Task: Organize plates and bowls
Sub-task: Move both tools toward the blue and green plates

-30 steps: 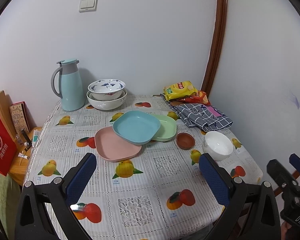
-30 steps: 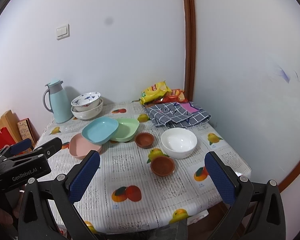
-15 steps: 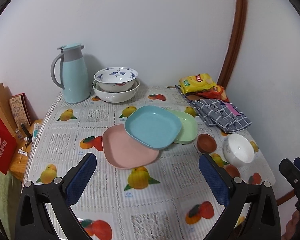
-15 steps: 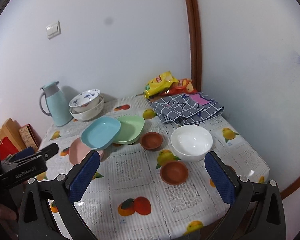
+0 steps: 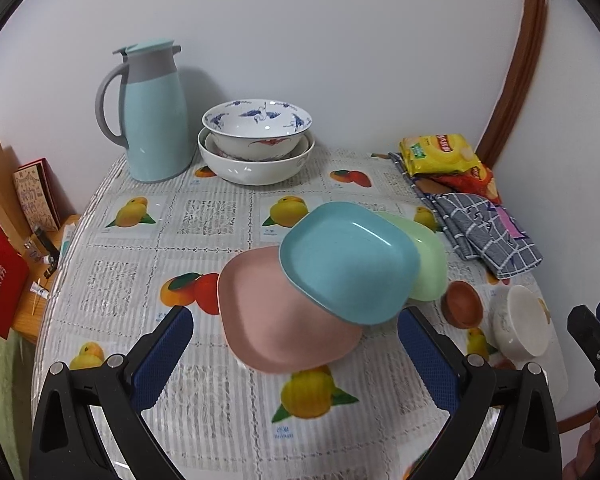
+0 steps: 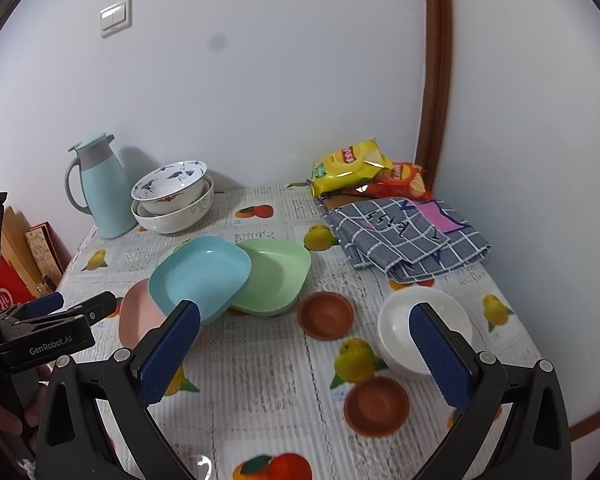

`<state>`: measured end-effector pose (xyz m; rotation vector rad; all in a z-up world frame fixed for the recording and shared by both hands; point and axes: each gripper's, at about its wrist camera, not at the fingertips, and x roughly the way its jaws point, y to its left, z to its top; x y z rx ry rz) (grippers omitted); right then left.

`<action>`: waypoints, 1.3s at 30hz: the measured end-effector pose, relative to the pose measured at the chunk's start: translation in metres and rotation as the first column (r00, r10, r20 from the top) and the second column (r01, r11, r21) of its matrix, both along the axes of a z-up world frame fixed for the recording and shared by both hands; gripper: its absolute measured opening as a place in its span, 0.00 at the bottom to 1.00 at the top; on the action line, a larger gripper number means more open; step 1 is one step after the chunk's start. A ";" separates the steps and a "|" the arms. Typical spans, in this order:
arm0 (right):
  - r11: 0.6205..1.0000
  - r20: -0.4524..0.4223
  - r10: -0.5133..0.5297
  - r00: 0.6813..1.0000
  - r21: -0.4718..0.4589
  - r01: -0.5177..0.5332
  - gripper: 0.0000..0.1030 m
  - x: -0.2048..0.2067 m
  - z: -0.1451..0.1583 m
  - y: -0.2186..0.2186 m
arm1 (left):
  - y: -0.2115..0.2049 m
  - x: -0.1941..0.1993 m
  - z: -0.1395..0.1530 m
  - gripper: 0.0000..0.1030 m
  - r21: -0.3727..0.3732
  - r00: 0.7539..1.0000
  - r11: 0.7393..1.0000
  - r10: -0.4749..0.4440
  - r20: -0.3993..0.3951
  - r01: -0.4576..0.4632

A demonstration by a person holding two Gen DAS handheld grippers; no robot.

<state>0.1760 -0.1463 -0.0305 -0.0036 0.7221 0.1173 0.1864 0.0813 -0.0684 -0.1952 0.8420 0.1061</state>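
While both grippers hang above the near edge of the table [image 5: 220, 432], the left gripper [image 5: 296, 344] and right gripper [image 6: 305, 344] each have fingers spread wide, nothing between the pads. 3 square plates overlap mid-table: blue plate [image 5: 350, 262] on top, tilted, its edges resting on the pink plate [image 5: 276, 320] to the left and the green plate [image 5: 430, 264] to the right. Much of the pink plate is hidden in the right wrist view by the blue plate and a finger pad. 2 small brown dishes: 1 [image 6: 326, 314] just beside the green plate, another [image 6: 376, 404] nearer the table edge, visible only in the right wrist view. White bowl [image 6: 424, 330] sits to the right of them, partly covered by the right gripper's finger. At the back, a blue-patterned bowl [image 5: 257, 122] is nested in a larger white bowl [image 5: 256, 164], next to a teal jug [image 5: 152, 112]. Checked cloth [image 6: 406, 238] and snack bags [image 6: 350, 166] lie in the far right corner. Items off the table's left side are cut off, unclear.
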 end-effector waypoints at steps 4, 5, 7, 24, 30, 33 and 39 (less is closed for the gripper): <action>1.000 -0.012 0.019 1.000 -0.015 -0.020 1.00 0.020 -0.008 0.008 | 0.005 0.016 -0.009 1.00 -0.011 1.000 1.000 0.009 -0.020 -0.009; 1.000 -0.014 0.024 1.000 -0.019 -0.024 1.00 0.025 -0.010 0.010 | 0.006 0.020 -0.011 1.00 -0.015 1.000 1.000 0.007 -0.025 -0.007; 0.999 -0.018 0.034 0.999 -0.024 -0.034 1.00 0.034 -0.014 0.014 | 0.008 0.028 -0.016 1.00 -0.029 0.999 1.000 0.005 -0.035 -0.006; 0.981 -0.066 0.182 0.981 -0.051 -0.186 0.89 0.121 -0.055 0.053 | 0.017 0.068 -0.061 0.93 -0.136 0.993 0.991 -0.027 -0.116 0.011; 0.965 -0.106 0.230 0.967 -0.102 -0.241 0.78 0.151 -0.076 0.071 | 0.019 0.082 -0.071 0.86 -0.172 0.992 0.985 -0.012 -0.127 -0.010; 0.956 -0.132 0.261 0.956 -0.098 -0.275 0.74 0.166 -0.085 0.079 | 0.021 0.088 -0.077 0.81 -0.220 0.990 0.975 -0.016 -0.137 -0.014; 0.938 -0.168 0.324 0.931 -0.068 -0.339 0.73 0.187 -0.102 0.095 | 0.022 0.099 -0.091 0.70 -0.232 0.988 0.973 -0.016 -0.154 -0.020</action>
